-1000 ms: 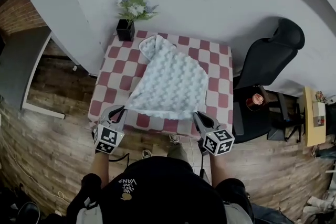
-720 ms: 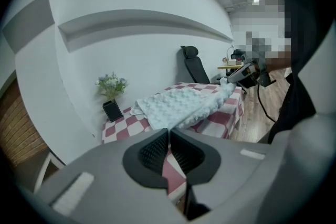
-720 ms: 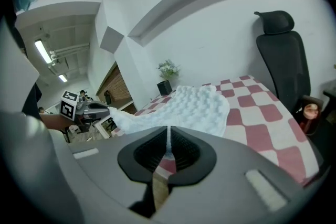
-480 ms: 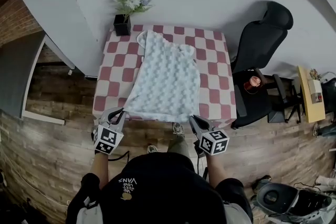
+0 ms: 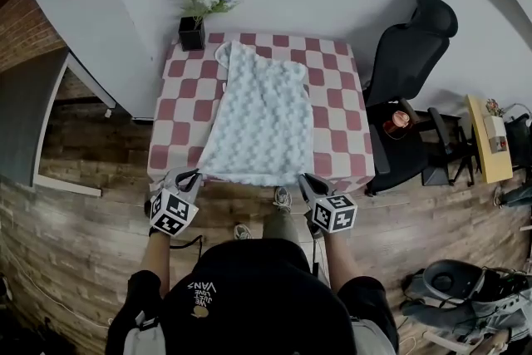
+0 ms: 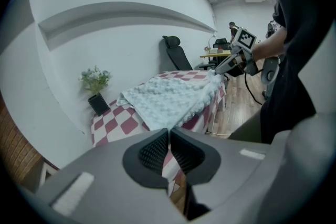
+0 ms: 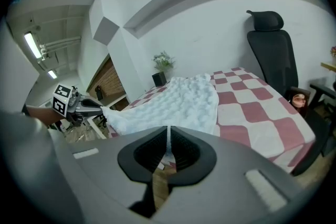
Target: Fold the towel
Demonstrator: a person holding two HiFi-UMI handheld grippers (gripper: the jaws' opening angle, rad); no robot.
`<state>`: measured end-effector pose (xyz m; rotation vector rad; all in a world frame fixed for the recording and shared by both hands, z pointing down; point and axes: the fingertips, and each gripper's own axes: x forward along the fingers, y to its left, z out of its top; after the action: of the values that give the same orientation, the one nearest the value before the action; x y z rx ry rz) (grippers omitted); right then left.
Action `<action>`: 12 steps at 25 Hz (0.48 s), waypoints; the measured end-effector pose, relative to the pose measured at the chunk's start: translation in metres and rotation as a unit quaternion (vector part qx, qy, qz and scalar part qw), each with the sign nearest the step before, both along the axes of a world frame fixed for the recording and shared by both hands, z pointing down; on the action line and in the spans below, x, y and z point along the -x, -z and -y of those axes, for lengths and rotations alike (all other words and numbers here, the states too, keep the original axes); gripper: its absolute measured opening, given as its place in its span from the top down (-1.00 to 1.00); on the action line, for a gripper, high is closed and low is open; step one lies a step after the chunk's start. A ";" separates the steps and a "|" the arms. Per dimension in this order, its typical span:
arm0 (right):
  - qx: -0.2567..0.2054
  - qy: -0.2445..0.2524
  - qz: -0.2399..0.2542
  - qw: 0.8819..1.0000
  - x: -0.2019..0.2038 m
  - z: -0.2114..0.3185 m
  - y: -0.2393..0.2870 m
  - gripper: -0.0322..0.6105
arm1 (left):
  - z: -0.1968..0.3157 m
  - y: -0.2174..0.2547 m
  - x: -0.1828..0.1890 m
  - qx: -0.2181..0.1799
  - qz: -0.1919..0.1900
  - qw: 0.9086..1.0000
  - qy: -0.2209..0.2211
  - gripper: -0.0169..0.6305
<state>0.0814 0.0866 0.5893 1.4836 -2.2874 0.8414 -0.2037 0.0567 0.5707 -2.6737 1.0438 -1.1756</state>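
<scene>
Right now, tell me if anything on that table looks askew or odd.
The towel lies skewed on the checkered table, its far left corner bunched near the plant pot. The left gripper and right gripper pinch its near corners. Nothing spilled.

We note a square table (image 5: 334, 108) in red-and-white checked cloth, bearing a pale bubbly towel (image 5: 262, 116) and a black-potted plant (image 5: 193, 32).

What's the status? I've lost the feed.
Left gripper shut on towel, near-left corner; right gripper on near-right. Towel spread flat on checked table, unfolded. Flower pot at far-left corner, clear of it.
</scene>
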 end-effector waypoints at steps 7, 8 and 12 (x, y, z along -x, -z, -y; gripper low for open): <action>0.057 0.024 -0.027 0.998 0.009 -0.032 -0.044 0.83 | -0.042 -0.056 0.007 0.077 0.064 0.994 -0.051 0.91; 0.065 0.025 -0.028 0.997 0.009 -0.038 -0.051 0.83 | -0.049 -0.062 0.008 0.086 0.067 0.992 -0.055 0.91; 0.086 0.023 -0.032 0.996 0.012 -0.050 -0.069 0.83 | -0.074 -0.085 0.012 0.126 0.079 0.987 -0.064 0.91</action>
<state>0.0692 0.1368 0.6585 1.3600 -2.1359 0.9375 -0.2153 0.1304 0.6556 -2.7198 0.7321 -1.5559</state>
